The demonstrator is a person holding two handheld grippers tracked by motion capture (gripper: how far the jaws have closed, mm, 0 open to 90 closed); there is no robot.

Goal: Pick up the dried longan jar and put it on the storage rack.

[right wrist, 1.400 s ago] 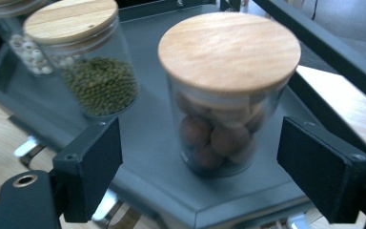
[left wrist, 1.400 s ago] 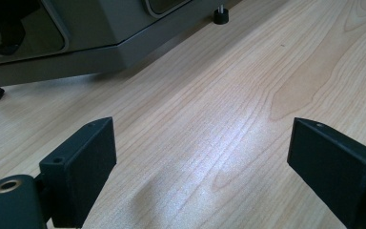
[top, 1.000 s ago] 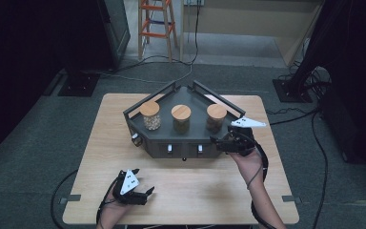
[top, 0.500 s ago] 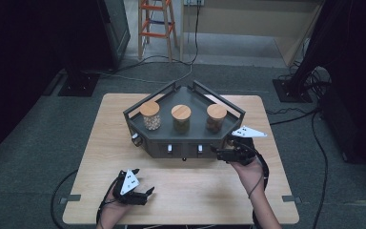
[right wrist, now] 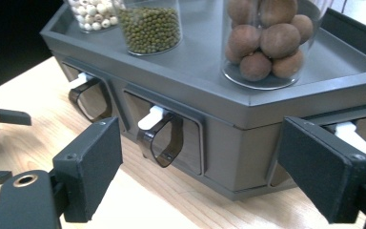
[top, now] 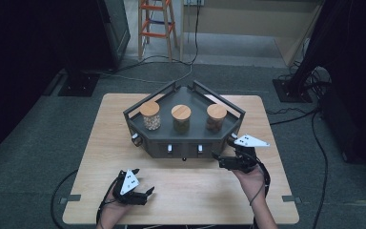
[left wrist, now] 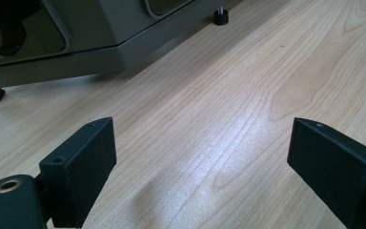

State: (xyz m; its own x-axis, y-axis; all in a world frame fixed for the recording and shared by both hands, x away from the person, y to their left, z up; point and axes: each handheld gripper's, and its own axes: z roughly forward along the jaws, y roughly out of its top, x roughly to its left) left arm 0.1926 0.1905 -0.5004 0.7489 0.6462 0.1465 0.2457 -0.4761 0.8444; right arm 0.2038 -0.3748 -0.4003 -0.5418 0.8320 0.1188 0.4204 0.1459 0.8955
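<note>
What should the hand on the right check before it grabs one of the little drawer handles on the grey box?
1. Right gripper open: ok, its fingers stand wide apart.
2. Nothing held between them: ok.
3. Drawer handle in front: ok, it sits between the fingers, farther off.
4. Touching the handle: not ok, a gap remains.
5. Jars on top upright: ok, the jar of brown balls stands on the grey box.
6. Left gripper out of the way: ok, open, low over the table.
</note>
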